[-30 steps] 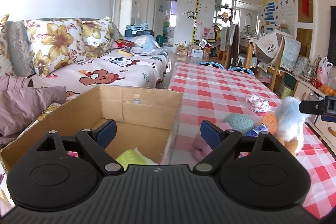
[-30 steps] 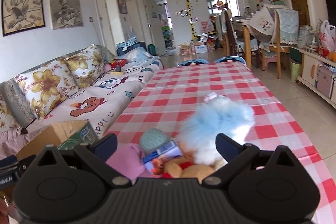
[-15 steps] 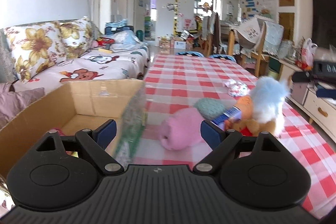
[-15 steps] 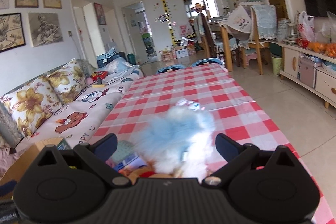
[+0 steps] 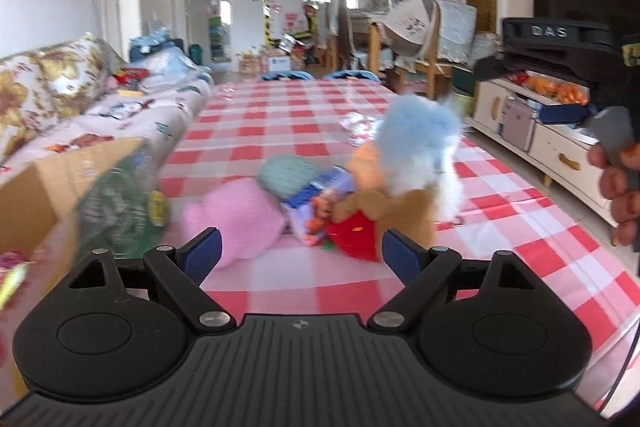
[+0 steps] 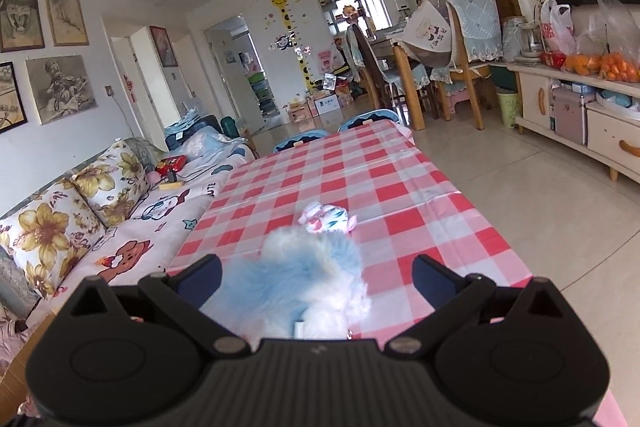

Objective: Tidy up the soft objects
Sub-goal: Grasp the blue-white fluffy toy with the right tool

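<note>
Soft toys lay in a loose heap on the red-and-white checked bench, near its front edge. Fluffy blue-and-white plush sat highest, long fur, pale at the lower right; it rested against a tan plush with a red patch. Left of these: a teal knitted ball, a pink plush and a small blue-printed packet wedged between pink and tan. A small white-and-pink patterned toy lay farther back on the bench, apart from the heap.

Left claw: spread wide, nothing between its fingers, hovering just short of the heap, with the pink plush ahead of its left finger and the tan plush ahead of its right.

Right claw: also wide apart and empty, with the blue fluffy plush directly ahead between the fingers; contact could not be judged. In the left wrist view the right claw's body and the hand holding it appeared at the far right edge, cut off.

Cardboard box stood at the left of the bench beside the sofa; only its near corner and green-printed flap showed, heavily motion-blurred. Its contents were reduced to a yellow-green and pink smear at the frame edge, not identifiable. The tan plush's face was hidden behind the packet. In the right wrist view the lower heap was covered by the claw body.
</note>
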`<state>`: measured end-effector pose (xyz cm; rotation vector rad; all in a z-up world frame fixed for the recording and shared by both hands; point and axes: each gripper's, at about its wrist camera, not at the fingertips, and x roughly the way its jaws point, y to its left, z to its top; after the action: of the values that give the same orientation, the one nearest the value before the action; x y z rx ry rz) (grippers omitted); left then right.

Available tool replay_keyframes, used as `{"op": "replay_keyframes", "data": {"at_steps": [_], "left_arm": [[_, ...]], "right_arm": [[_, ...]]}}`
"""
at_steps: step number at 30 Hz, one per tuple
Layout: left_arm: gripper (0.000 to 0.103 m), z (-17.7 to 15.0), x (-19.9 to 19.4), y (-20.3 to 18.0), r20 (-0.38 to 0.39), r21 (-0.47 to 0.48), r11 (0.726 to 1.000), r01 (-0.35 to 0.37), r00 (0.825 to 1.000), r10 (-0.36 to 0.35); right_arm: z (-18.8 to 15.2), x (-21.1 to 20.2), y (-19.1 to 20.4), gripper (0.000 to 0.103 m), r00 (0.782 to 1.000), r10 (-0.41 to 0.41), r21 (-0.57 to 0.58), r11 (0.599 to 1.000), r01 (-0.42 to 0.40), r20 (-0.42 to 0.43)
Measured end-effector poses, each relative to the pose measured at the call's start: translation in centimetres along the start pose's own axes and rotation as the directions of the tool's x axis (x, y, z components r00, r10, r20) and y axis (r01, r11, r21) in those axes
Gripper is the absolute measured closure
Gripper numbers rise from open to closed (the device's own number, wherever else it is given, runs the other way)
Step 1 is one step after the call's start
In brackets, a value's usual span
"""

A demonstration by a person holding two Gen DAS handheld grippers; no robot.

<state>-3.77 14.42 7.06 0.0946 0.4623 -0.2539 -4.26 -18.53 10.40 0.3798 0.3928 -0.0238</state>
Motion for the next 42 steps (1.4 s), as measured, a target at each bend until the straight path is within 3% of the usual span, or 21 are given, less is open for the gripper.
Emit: {"op": "replay_keyframes", "data": {"at_steps": [5,11,18,25,34,42], "left_arm": [[0.0,0.8,2.4,-0.7,-0.058,-0.044,0.995,0.084,0.995,-0.086],[0.0,1.9,5.1,-1.1,-0.116,-0.127,0.983,0.133,0.982,-0.148],[0.0,3.3,7.6,-1.1,-0.14,-0.228,0.966,0.125,0.977,-0.16],[0.0,2.5,9.0,-1.2,-0.192,-0.305,0.94,0.15,0.958,-0.215],[0.0,1.4,10.8,-1.9,-0.257,-0.326,0.932,0.156,0.934,-0.246],[0.0,1.3,11.5,-1.2,-0.247,-0.371,0.91,0.185,0.925,-0.289]], "right_arm": [[0.3,2.2,-0.7,0.001,0.999,0.018,0.006,1.0,-0.018,-0.038],[0.0,5.1,-1.6,0.001,0.993,0.044,0.058,0.998,-0.037,-0.113],[-0.2,7.0,-1.6,0.001,0.986,0.07,0.073,0.996,-0.059,-0.152],[0.2,8.9,-2.4,0.001,0.979,0.096,0.159,0.985,-0.068,-0.179],[-0.7,10.7,-2.0,0.001,0.962,0.105,0.167,0.984,-0.063,-0.254],[-1.5,12.4,-1.1,0.001,0.949,0.117,0.156,0.985,-0.073,-0.294]]}}
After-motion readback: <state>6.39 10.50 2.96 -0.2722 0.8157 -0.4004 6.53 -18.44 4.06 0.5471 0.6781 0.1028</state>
